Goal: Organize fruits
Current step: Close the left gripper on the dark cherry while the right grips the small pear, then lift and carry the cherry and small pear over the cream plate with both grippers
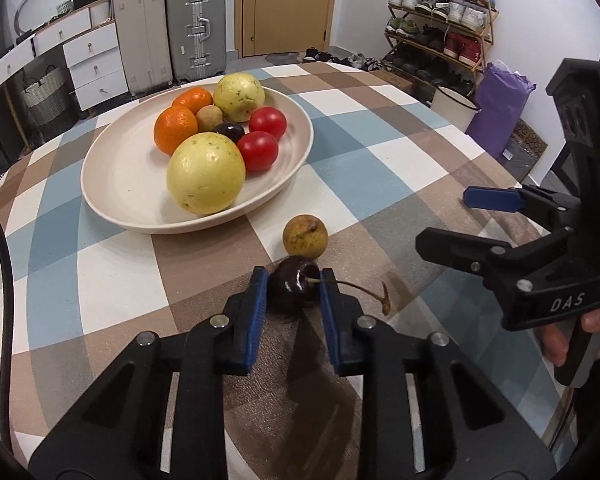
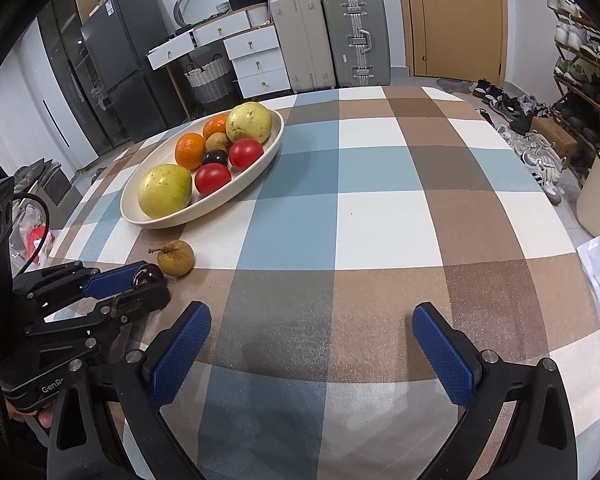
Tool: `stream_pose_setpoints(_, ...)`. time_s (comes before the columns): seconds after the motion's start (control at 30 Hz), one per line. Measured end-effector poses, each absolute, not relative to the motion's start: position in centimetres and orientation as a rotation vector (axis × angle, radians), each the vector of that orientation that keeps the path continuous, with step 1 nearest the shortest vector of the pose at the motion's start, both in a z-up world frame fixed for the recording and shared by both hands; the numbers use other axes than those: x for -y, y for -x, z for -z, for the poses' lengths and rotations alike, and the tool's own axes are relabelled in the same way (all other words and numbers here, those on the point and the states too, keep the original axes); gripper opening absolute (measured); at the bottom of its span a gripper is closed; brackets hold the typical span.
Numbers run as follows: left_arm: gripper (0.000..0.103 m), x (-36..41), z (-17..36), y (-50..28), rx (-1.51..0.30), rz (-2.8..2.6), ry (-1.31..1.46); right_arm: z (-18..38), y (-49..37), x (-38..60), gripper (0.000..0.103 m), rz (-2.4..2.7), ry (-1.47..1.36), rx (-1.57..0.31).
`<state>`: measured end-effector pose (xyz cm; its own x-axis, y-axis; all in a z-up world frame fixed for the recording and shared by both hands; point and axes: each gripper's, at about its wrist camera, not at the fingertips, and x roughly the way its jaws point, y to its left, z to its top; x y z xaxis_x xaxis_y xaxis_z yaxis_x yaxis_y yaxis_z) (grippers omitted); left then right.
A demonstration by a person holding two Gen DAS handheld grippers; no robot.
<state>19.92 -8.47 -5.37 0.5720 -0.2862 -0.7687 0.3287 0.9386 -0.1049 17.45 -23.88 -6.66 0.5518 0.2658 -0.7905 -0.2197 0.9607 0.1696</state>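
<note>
On the table [image 1: 380, 128], the plate [image 1: 116, 184] sits at far left and holds the fruits. A longan [image 1: 305, 236] lies near its front edge. Directly before the longan, a cherry [image 1: 290, 288] sits between the left gripper's [image 1: 293, 286] pads.

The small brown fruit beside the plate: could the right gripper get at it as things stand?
Probably yes. The right gripper is open over bare tablecloth. The small brown fruit lies free, though the left gripper, shut on the cherry, crowds its near side.
</note>
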Motion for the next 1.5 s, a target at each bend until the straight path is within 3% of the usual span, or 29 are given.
stream_pose_setpoints(0.83,0.023,0.9,3.6,-17.3,-0.802,0.198,0.093,6.8,-18.9,16.3,0.1,-0.413,0.109,-0.97)
stream_pose_setpoints(1.1,0.023,0.0,3.6,-17.5,-0.788,0.166,0.124,7.0,-19.5,13.1,0.078,-0.457,0.181,-0.963)
stream_pose_setpoints(1.2,0.023,-0.4,3.7,-17.6,-0.788,0.157,0.136,6.9,-19.5,12.5,0.065,-0.473,0.199,-0.956)
stream_pose_setpoints(1.3,0.023,-0.5,3.6,-17.6,-0.784,0.15,0.144,6.7,-19.4,12.2,0.046,-0.487,0.212,-0.949)
stream_pose_setpoints(1.37,0.023,-0.6,3.6,-17.6,-0.781,0.146,0.148,6.6,-19.2,12.2,0.028,-0.488,0.22,-0.943)
stream_pose_setpoints(1.5,0.023,-0.7,3.7,-17.7,-0.776,0.143,0.152,6.6,-18.9,12.2,0.027,-0.501,0.224,-0.94)
